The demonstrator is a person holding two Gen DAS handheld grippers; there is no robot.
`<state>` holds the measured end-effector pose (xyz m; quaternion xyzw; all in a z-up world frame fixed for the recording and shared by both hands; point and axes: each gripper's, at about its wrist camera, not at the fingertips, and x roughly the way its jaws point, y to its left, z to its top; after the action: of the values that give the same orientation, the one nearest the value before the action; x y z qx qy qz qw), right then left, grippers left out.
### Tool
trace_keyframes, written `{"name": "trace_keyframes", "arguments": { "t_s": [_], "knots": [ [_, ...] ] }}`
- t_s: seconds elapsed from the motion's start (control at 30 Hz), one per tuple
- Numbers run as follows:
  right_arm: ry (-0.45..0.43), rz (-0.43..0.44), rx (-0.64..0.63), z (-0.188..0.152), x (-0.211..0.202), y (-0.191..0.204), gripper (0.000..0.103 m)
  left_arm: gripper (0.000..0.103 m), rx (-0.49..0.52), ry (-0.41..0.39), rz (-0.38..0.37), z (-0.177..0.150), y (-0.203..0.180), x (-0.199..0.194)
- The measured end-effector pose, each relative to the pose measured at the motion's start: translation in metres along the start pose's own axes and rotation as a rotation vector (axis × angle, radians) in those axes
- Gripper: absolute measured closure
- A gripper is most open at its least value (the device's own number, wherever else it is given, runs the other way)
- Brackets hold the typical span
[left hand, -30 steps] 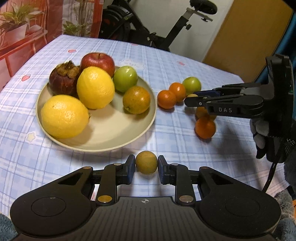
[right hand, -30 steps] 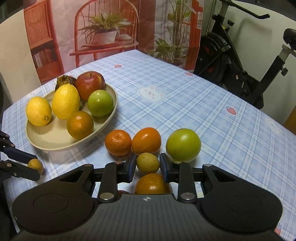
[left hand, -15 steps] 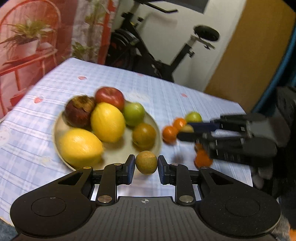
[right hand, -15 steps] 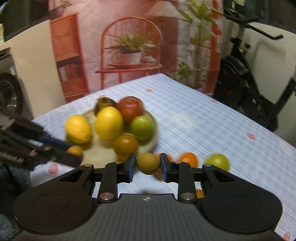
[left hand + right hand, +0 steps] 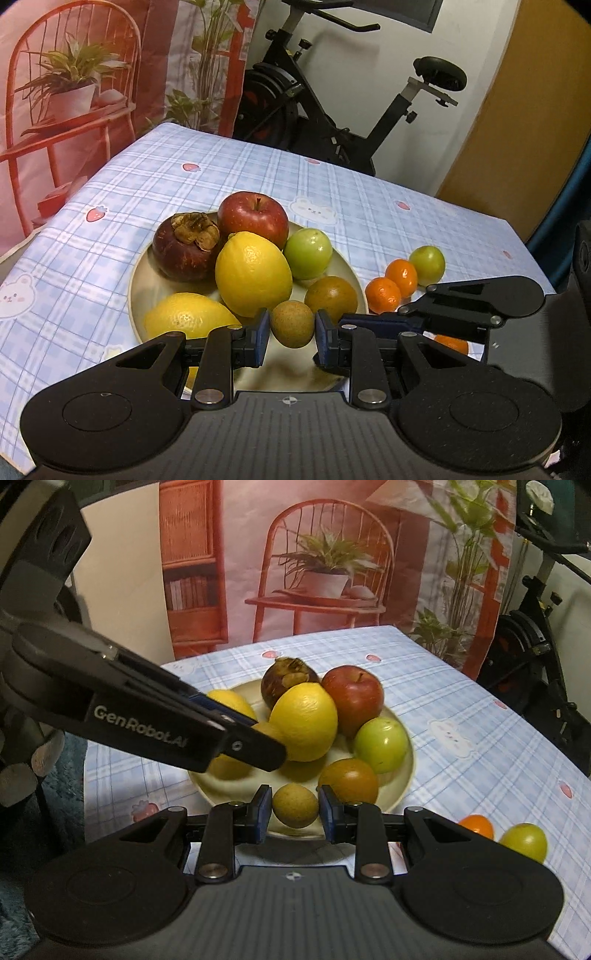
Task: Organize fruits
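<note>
My left hand-held gripper [image 5: 291, 332] is clamped on a small brownish-yellow fruit [image 5: 291, 324], its long axis near upright between the pads, held above the near rim of the cream plate [image 5: 136, 280]. My right hand-held gripper [image 5: 294, 812] pinches a second small yellow fruit [image 5: 295, 805], roundish with no clear long axis, also above the plate's near rim. Both grippers tilt downward toward the plate, the right one reaching in from the right beside the left. On the plate sit two lemons, a red apple [image 5: 253, 219], a mangosteen [image 5: 186, 245] and a green fruit. Right of the plate, on the worktop [image 5: 424, 221], lie tangerines [image 5: 383, 294].
</note>
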<state>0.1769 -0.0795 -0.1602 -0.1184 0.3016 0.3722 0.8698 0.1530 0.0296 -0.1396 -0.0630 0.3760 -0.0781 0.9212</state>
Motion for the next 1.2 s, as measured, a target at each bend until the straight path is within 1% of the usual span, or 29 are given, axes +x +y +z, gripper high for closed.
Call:
{"name": "trace_keyframes", "arguments": {
  "t_s": [0.4, 0.6, 0.7, 0.77, 0.83, 0.97, 1.03, 1.2],
  "knots": [
    [0.014, -0.02, 0.013, -0.007, 0.006, -0.001, 0.073, 0.074, 0.001, 0.004, -0.011, -0.001, 0.001, 0.006],
    [0.002, -0.03, 0.01, -0.008, 0.0, 0.001, 0.072, 0.072, -0.026, -0.01, -0.016, 0.001, 0.004, 0.002],
    [-0.024, -0.047, 0.025, -0.011, -0.01, 0.0, 0.072, 0.072, -0.022, -0.027, -0.015, 0.002, 0.004, -0.003],
    [-0.048, -0.071, 0.049, -0.016, -0.02, -0.003, 0.072, 0.071, -0.006, -0.039, -0.027, 0.003, 0.001, -0.005],
    [-0.081, -0.108, 0.081, -0.021, -0.033, -0.007, 0.071, 0.067, 0.009, -0.052, -0.04, 0.004, -0.003, -0.007],
    [-0.15, -0.173, 0.165, -0.033, -0.06, -0.017, 0.071, 0.067, 0.042, -0.068, -0.058, 0.007, -0.013, -0.008],
    [-0.171, -0.221, 0.19, -0.041, -0.073, -0.02, 0.071, 0.067, 0.056, -0.075, -0.067, 0.008, -0.018, -0.009],
    [-0.206, -0.306, 0.29, -0.062, -0.099, -0.036, 0.071, 0.067, 0.085, -0.081, -0.097, 0.01, -0.031, -0.008]
  ]
}}
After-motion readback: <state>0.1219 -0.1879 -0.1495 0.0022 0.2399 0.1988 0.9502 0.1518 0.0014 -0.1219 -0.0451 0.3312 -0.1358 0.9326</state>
